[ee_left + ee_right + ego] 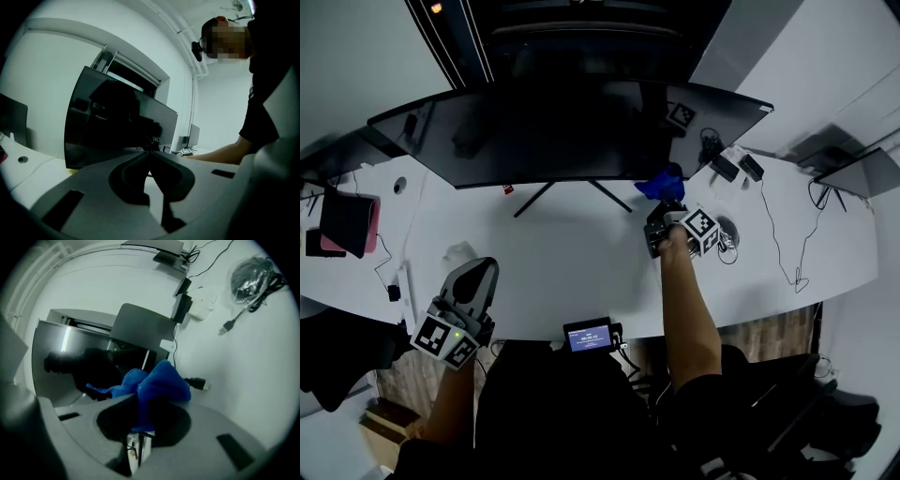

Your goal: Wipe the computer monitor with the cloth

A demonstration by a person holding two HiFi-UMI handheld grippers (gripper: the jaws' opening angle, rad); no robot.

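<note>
Now: my right hand-held gripper (139, 425) clenches a fold of blue cloth (159, 380); soft, light, bunched, I judge. Cloth sits near lower right corner of monitor (553, 131). Closed and empty: left hand-held gripper (151, 157), at bench (581, 253) edge.

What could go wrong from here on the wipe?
1. The right tool pinches only a fold of the cloth; it may slip out mid-stroke.
2. The monitor sits on a thin stand, and the left tool is shut, empty and away from it; pushing may rock the screen.
</note>
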